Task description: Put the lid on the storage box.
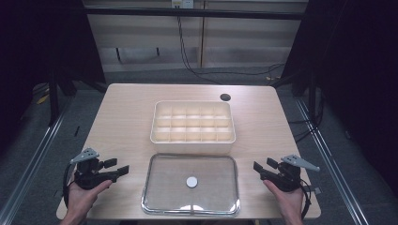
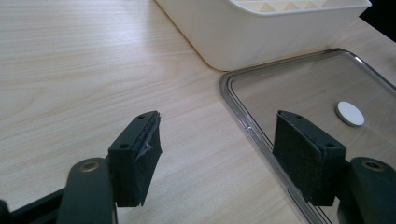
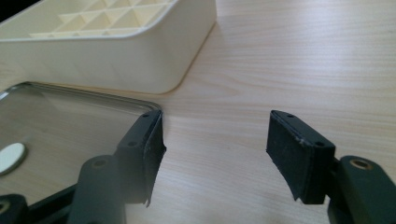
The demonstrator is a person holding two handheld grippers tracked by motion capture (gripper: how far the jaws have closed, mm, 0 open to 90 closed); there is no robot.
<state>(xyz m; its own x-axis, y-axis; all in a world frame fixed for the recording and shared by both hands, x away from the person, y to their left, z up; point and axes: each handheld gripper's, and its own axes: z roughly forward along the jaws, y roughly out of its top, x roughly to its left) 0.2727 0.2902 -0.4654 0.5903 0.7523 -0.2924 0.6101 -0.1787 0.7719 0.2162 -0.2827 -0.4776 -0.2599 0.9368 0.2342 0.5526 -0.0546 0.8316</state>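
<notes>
Your left gripper (image 1: pixel 116 167) sits near the front left corner of the table (image 1: pixel 126 117), held in your left hand (image 1: pixel 84 194). Its two black jaws stand wide apart with nothing between them. In the left gripper view, the left gripper (image 2: pixel 217 149) hangs just over the wood, and one of its jaws is above the edge of the clear lid (image 2: pixel 299 88). I cannot tell for sure if that jaw touches the lid.

Your right gripper (image 1: pixel 264 168) is near the front right corner, held in your right hand (image 1: pixel 288 199). Its jaws are wide apart too, and they hold nothing. In the right gripper view, the right gripper (image 3: pixel 217 142) points over bare wood, with the corner of the clear lid (image 3: pixel 70 121) just beside one jaw.

The clear lid (image 1: pixel 190 185) lies flat at the front of the table, between your two grippers. It has round corners and a shiny rim. A small white round knob (image 1: pixel 191 182) sits in its middle. You can see the knob (image 2: pixel 349 113) in the left gripper view, and the knob (image 3: pixel 10 157) at the edge of the right gripper view.

Just behind the lid is a cream box (image 1: pixel 192 146) split into many little square spaces. The spaces look empty. The box (image 2: pixel 261 32) almost touches the back rim of the lid. In the right gripper view the box (image 3: pixel 116 56) is up at the top left.

A small dark hole (image 1: pixel 225 97) is in the table behind the box, off to the right.
</notes>
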